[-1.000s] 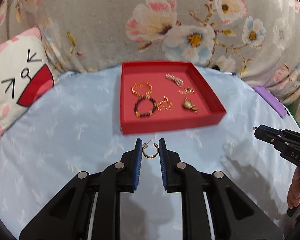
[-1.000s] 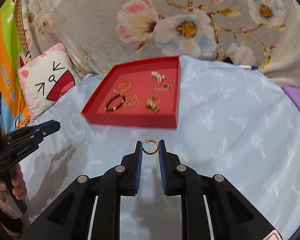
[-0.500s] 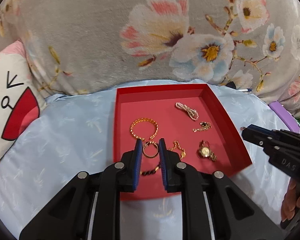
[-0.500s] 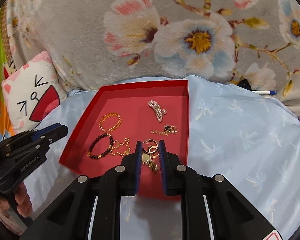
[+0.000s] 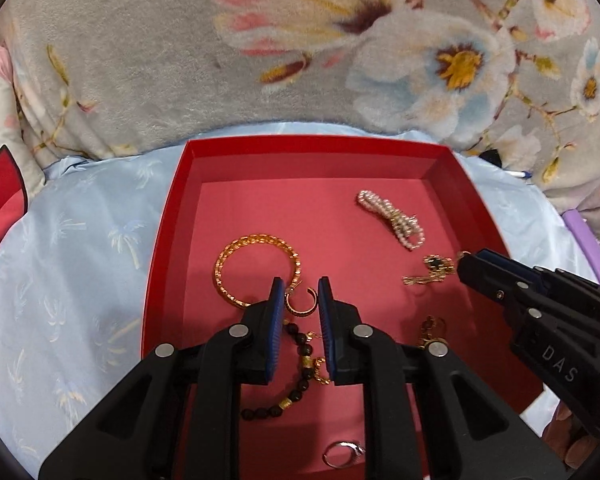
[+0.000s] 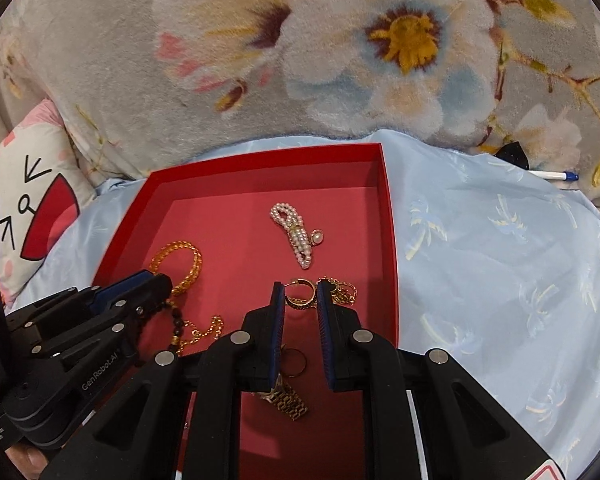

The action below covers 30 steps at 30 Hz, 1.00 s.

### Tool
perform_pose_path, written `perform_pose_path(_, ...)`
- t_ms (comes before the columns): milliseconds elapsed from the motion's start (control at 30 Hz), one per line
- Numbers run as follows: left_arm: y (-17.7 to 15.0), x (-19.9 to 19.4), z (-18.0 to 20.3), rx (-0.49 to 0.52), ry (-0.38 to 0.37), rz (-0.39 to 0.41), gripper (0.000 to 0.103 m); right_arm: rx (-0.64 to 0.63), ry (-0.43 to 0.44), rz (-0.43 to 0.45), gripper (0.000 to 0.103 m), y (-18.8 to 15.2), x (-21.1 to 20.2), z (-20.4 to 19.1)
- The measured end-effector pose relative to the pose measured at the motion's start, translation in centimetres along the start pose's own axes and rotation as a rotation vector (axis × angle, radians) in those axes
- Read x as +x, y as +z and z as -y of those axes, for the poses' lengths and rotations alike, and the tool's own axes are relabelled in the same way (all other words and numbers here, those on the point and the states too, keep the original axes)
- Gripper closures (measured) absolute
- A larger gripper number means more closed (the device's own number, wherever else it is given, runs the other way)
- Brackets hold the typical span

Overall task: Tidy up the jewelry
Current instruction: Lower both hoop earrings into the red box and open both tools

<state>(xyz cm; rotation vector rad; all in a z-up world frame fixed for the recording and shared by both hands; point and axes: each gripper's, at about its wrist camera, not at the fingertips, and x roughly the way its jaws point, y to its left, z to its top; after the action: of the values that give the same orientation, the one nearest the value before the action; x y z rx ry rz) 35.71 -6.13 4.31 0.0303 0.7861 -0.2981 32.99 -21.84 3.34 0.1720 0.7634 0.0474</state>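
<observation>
A red tray [image 5: 168, 216] [image 6: 388, 216] lies on a light blue cloth. My left gripper [image 5: 300, 300] is shut on a gold hoop earring [image 5: 300, 304] and holds it over the tray's middle, next to a gold bangle [image 5: 256, 268] and a black bead bracelet [image 5: 296, 372]. My right gripper [image 6: 299, 299] is shut on a second gold hoop earring [image 6: 300, 298] over the tray's right part, beside a gold chain [image 6: 340, 290]. A pearl piece [image 5: 392, 218] [image 6: 296, 232] lies further back. The right gripper also shows in the left wrist view [image 5: 466, 266].
A silver ring [image 5: 342, 454] lies near the tray's front wall, a gold watch [image 6: 286, 398] under my right gripper. A floral blanket [image 5: 300, 48] rises behind the tray. A cat-face pillow [image 6: 32, 200] lies at left. A pen [image 6: 552, 175] and a purple object [image 5: 584, 240] lie at right.
Both grippers have moved forward with their earrings, from above the blue cloth in front of the tray to over the tray's inside. Both stay shut.
</observation>
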Motion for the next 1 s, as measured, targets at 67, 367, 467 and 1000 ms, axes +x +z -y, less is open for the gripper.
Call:
perform_pose_path(67, 0.0, 0.5, -0.3, -0.007, -0.002, -0.009, 0.086, 0.009, 0.003, -0.013, 0.088, 0.0, 0.7, 0.2)
perform_pose_path(367, 0.3, 1.2, -1.2, -0.029, 0.018, -0.004, 0.086, 0.005, -0.007, -0.017, 0.086, 0.0, 2.0, 0.0)
perform_pose_path(467, 0.4, 1.4, -1.6, -0.041, 0.01, -0.005, 0.086, 0.008, 0.0, -0.012, 0.086, 0.1, 2.0, 0.2)
perform_pose_path(1000, 0.9, -2.3, -3.7, -0.113, 0.008, 0.075, 0.065, 0.018, 0.042, 0.062, 0.074, -2.5, -3.4, 0.3)
